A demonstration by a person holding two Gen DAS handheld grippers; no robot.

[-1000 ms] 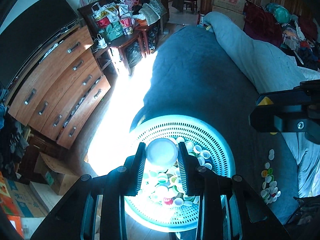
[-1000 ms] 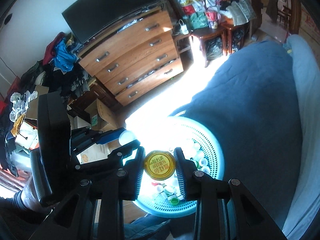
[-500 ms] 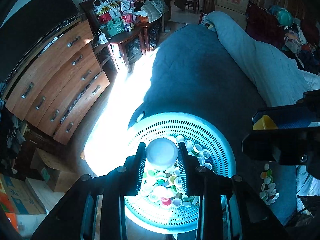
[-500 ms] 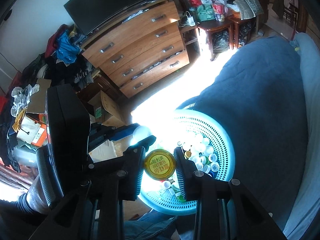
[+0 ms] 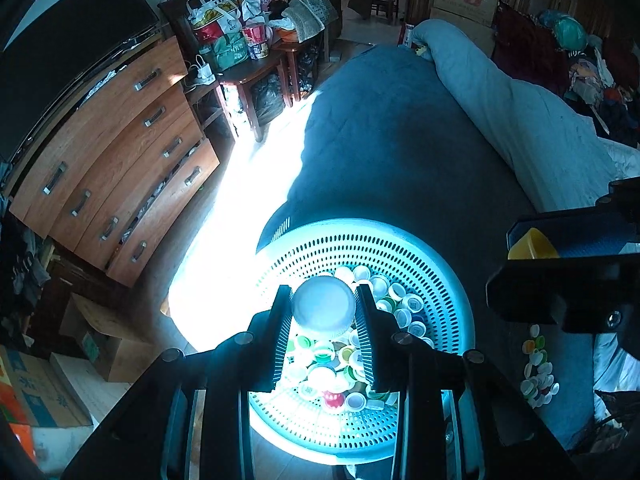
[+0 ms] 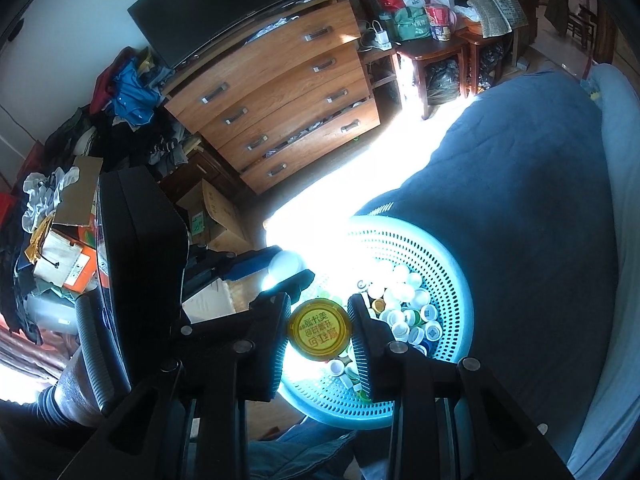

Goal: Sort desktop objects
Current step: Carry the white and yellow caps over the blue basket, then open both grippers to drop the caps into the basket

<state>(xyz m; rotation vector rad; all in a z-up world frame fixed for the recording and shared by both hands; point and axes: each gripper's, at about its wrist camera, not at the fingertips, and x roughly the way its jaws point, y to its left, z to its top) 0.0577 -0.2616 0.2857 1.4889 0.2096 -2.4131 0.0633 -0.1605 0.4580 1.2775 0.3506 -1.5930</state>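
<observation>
1. White lid [image 5: 323, 301]: your left gripper [image 5: 323, 308] pinches it between both pads, centre-low in the left wrist view, above the basket's heap. No writing shows on its top.
2. Yellow lid [image 6: 319, 329]: your right gripper [image 6: 319, 330] clamps it edge to edge, centre-low in the right wrist view. Green Chinese print fills its face and reads upside down; I cannot make out the words.
3. Turquoise perforated basket [image 5: 432, 264]: it sits on the near edge of the blue bedspread [image 5: 400, 152], part overhanging the sunlit floor. Inside lies a heap of small bottle caps [image 5: 400, 300]; some carry code-like marks too small to read.
4. Loose caps [image 5: 538, 364]: a small cluster on the bedspread at the lower right of the left wrist view, apart from the basket.
5. Open room: bare bedspread above and right of the basket; the wooden dresser [image 6: 280, 92] stands across the floor strip, upper left.
6. Change: against a second ago, both lids sit in the same grips; the basket has slid slightly in each view.
</observation>
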